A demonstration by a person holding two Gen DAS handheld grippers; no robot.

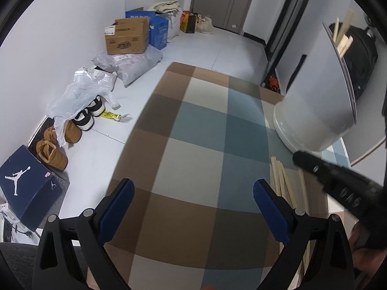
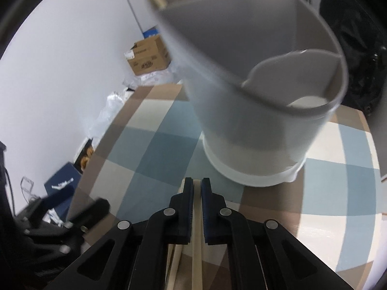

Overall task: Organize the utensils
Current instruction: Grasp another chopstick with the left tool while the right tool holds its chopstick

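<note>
Left wrist view
- Left tongs (image 1: 193,207): jaws spread wide, nothing between the blue pads (image 1: 116,207); only the checked cloth (image 1: 193,145) lies under the gap.
- Chopsticks (image 1: 287,188): pale wooden sticks lying in a loose bundle on the cloth, just beyond the right pad and running away from it.
- Holder (image 1: 312,118): white round tub, ahead and right of the tongs, past the far ends of the sticks; more pale sticks (image 1: 343,38) poke out of its top.
- Right tongs (image 1: 338,183): a black arm coming in from the right edge over the sticks, its tip near the holder's base; blurred.
- Open room: bare cloth ahead and left of the jaws; the cloth's left edge drops to the floor, where boxes (image 1: 125,38), shoes (image 1: 72,125) and bags lie against the wall.

Right wrist view
- Right tongs (image 2: 197,188): jaws closed on one pale chopstick (image 2: 197,241) that runs straight back between the pads.
- Other sticks (image 2: 175,261): below the jaws, left of the held one, partly hidden.
- Holder (image 2: 256,125): just ahead and right of the tips, grey inside with a divider wall; the nearer compartment looks bare, sticks stand at the far rim.
- Left tongs (image 2: 72,207): low on the left, blurred.
- Edges: the cloth's edge runs off to the left ahead of the tips.
</note>
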